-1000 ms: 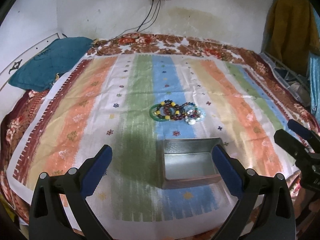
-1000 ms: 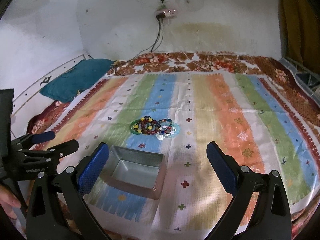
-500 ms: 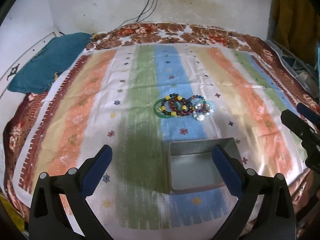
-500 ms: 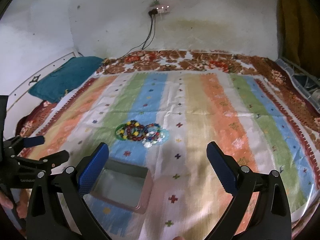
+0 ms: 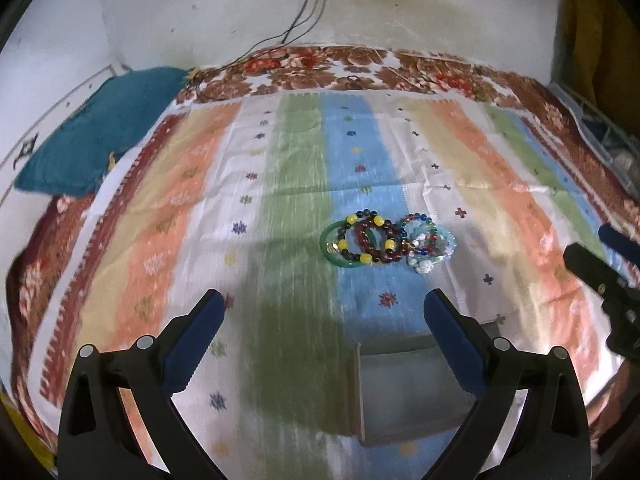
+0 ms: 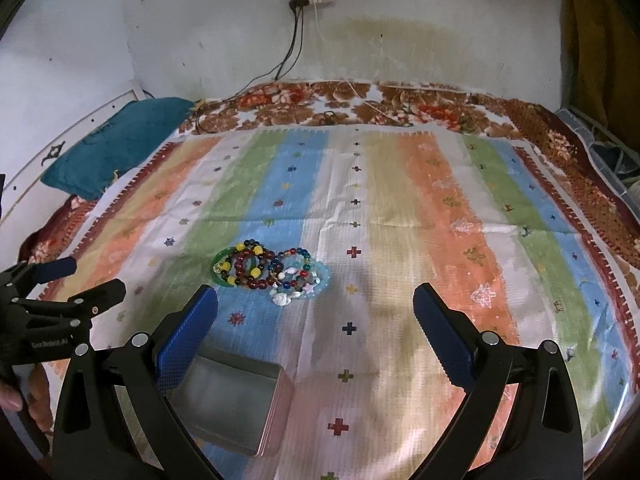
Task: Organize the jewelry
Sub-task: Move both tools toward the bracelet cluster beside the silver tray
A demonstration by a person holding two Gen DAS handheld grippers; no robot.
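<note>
Only one legible mark is showing: white lettering reading roughly "GenRobot.AI" is sitting on the black body of the left gripper (image 6: 66, 286), seen in the right wrist view. Nothing else is reading clearly.

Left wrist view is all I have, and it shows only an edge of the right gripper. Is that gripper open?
Observer: Yes. In the right wrist view the right gripper is wide open, with nothing between its fingers.
Operator: My own finger hides the tin's right side. Is anything in there?
Observer: That side of the tin shows clearly here and looks empty, with the rim bare.
Operator: Where are the bracelets relative to the right gripper?
Observer: The bracelets lie ahead of it, toward its left finger and apart from it.
</note>
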